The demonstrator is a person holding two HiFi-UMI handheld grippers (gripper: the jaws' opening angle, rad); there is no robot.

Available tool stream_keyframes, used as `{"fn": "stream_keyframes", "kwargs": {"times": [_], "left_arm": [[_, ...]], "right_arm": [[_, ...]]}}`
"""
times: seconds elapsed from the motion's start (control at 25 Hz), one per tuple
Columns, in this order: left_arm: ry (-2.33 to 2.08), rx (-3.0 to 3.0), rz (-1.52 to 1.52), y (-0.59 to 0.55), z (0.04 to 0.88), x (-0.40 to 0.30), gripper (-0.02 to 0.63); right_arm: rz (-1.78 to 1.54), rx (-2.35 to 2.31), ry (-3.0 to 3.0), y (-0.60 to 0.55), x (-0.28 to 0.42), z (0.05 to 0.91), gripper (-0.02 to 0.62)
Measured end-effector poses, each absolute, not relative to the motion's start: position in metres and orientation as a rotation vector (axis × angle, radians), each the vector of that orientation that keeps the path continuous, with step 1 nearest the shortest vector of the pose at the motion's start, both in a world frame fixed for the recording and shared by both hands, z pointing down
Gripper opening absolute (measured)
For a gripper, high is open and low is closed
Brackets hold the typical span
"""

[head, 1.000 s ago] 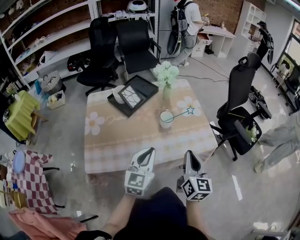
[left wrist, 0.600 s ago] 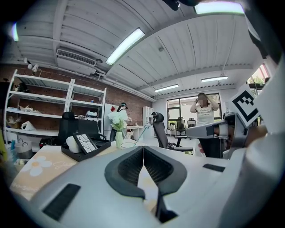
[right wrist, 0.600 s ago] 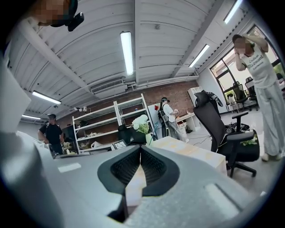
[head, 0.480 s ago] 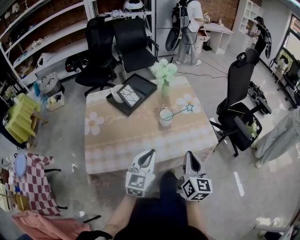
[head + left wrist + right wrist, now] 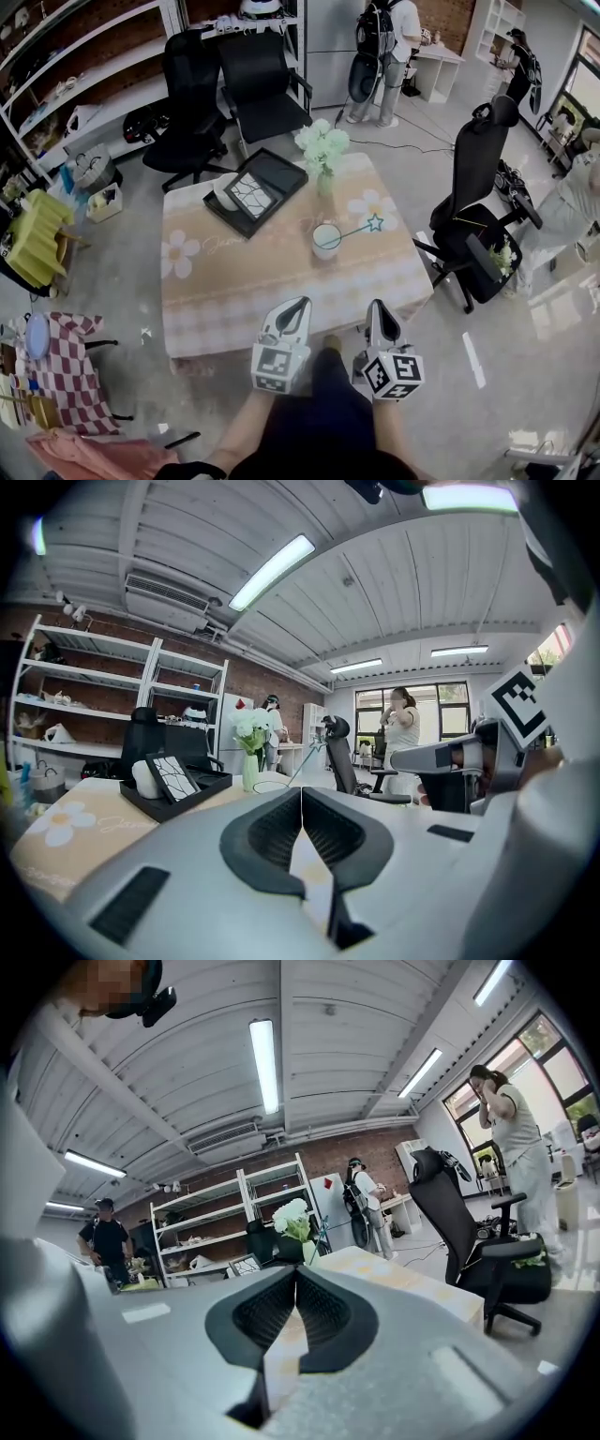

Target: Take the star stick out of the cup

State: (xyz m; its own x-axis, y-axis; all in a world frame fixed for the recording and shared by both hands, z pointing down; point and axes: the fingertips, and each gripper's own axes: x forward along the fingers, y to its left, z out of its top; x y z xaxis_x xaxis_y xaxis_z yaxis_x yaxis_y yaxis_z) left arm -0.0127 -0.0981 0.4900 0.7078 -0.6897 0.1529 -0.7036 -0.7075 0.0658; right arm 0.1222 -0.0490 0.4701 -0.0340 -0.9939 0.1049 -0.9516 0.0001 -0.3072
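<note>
The black tray (image 5: 281,167) lies beyond the cup (image 5: 326,240), to its left. Your left gripper (image 5: 300,302) hangs well short of the cup, jaws together on nothing. The star stick (image 5: 361,229) stands in the cup, leaning right. Your right gripper (image 5: 377,306), nearer you than the cup, is likewise closed and empty.

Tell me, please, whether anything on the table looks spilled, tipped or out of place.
Nothing stands out: the cup stands upright with the star stick leaning out of it, the flower vase is upright, and no spill shows.
</note>
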Motion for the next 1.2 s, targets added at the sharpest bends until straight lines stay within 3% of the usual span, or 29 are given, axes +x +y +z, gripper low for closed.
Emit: {"fn": "stream_keyframes", "kwargs": {"times": [1.2], "left_arm": [[-1.255, 2.674, 0.151, -0.216, 0.491, 0.040, 0.011]], "right_arm": [[-0.512, -2.058, 2.161, -0.176, 0.207, 0.477, 0.002]]}}
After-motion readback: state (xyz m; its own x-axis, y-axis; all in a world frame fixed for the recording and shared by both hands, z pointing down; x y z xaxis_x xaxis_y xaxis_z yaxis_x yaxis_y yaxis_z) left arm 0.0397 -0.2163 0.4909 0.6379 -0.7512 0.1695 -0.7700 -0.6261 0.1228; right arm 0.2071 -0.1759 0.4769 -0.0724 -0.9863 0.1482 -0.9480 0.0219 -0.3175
